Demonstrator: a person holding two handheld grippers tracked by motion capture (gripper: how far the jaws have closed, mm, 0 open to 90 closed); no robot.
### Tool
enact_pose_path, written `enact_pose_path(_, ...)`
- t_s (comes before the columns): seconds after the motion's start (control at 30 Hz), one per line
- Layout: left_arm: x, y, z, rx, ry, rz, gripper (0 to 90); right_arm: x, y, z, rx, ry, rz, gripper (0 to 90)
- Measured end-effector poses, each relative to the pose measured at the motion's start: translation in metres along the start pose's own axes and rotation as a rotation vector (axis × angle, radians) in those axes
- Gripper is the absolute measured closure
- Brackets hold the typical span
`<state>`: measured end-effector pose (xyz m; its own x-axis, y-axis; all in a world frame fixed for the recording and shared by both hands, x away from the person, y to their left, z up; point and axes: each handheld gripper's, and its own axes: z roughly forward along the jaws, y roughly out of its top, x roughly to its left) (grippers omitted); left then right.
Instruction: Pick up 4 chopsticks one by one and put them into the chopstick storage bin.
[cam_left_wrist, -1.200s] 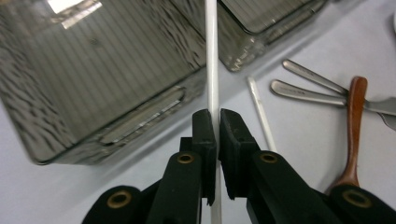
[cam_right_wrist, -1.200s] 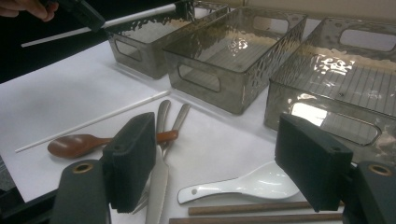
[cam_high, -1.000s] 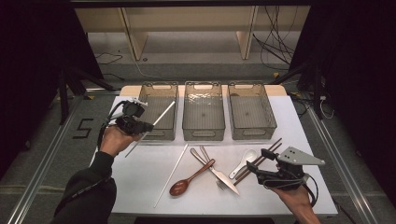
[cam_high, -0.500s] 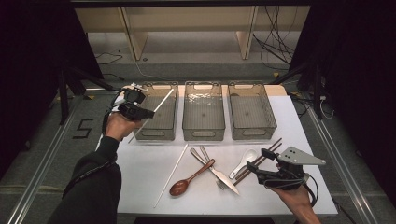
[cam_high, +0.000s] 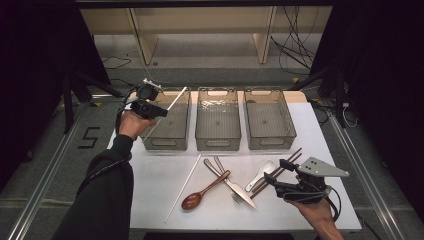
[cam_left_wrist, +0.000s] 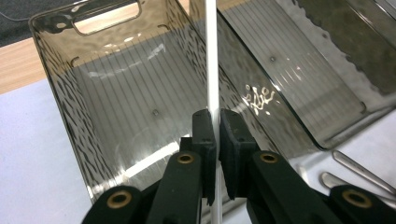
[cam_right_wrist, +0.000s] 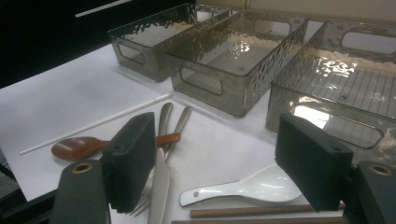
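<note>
My left gripper (cam_high: 159, 111) is shut on a thin white chopstick (cam_high: 176, 99) and holds it slanted over the left clear bin (cam_high: 167, 145). In the left gripper view the pads (cam_left_wrist: 204, 130) pinch the white chopstick (cam_left_wrist: 212, 60) above the empty left bin (cam_left_wrist: 56, 70). A second white chopstick (cam_high: 183, 188) lies on the white mat. My right gripper (cam_high: 278, 174) rests at the mat's front right, open, with nothing between its jaws. In the right gripper view its gripper (cam_right_wrist: 217, 158) stands wide over a white ceramic spoon (cam_right_wrist: 243, 190).
The middle bin (cam_high: 218, 142) and the right bin (cam_high: 270, 142) stand empty. On the mat lie a wooden spoon (cam_high: 200, 195), a knife (cam_high: 240, 191), a fork (cam_high: 220, 167), the white spoon (cam_high: 260, 173) and brown chopsticks (cam_high: 292, 157).
My left hand has carried the white chopstick away from me and to the right, from beside the left bin to over it. The right gripper has stayed put.
</note>
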<state>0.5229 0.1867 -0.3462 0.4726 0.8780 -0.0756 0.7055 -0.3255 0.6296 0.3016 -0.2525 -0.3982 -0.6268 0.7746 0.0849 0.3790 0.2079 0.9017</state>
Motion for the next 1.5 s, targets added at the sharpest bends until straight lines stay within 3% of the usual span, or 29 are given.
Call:
enact_pose_path(0.5, 0.017, 0.016, 0.021, -0.010, 0.021, -0.040, 84.6, 0.000, 0.000, 0.000, -0.001, 0.001, 0.002, 30.0)
enact_pose_path(0.77, 0.021, 0.019, 0.034, 0.008, 0.028, -0.056, 84.6, 0.000, 0.000, 0.000, -0.002, 0.004, 0.001, 30.0)
enact_pose_path(1.07, 0.022, 0.019, 0.043, 0.030, 0.039, -0.049, 84.5, 0.000, 0.000, 0.000, 0.000, 0.004, 0.005, 30.0)
enact_pose_path(1.5, 0.026, 0.016, 0.057, 0.068, 0.086, -0.027, 83.5, 0.000, -0.001, 0.000, 0.003, 0.009, 0.007, 30.0)
